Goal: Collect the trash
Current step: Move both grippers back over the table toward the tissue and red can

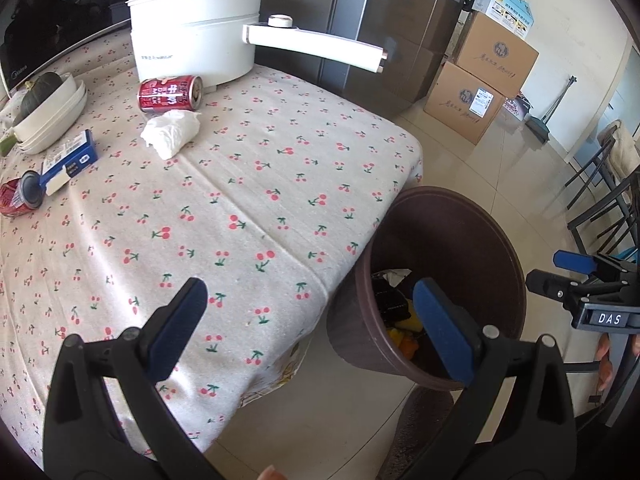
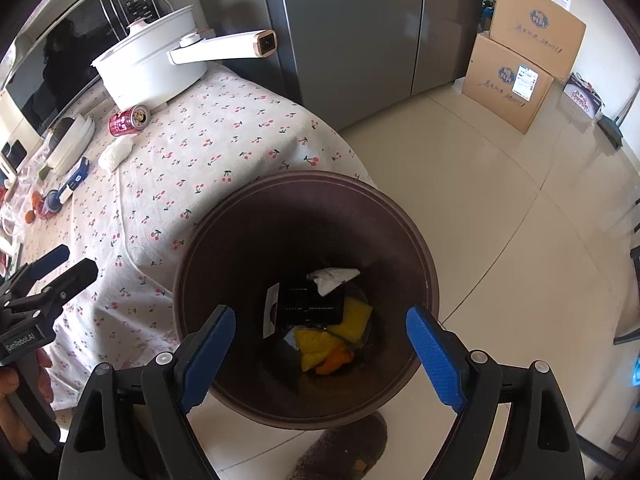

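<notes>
A brown trash bin [image 1: 472, 220] stands on the floor by the table's corner; it also shows in the right wrist view [image 2: 224, 216], holding a black box, white paper and yellow and orange scraps [image 2: 316, 344]. My left gripper [image 1: 316, 320] is open and empty above the table's near corner. My right gripper [image 2: 320, 344] is open and empty just above the bin's mouth. On the table lie a red can [image 1: 170, 94] on its side and a crumpled white tissue [image 1: 172, 132]. They also show in the right wrist view: the can [image 2: 129, 120], the tissue [image 2: 116, 154].
The table has a cherry-print cloth [image 1: 240, 208]. On it stand a white pot with a long handle [image 1: 196, 36], stacked white dishes [image 1: 52, 120], a blue-and-white box [image 1: 70, 158] and a red tin [image 1: 16, 198]. Cardboard boxes [image 1: 480, 80] and a grey fridge [image 1: 384, 28] stand behind.
</notes>
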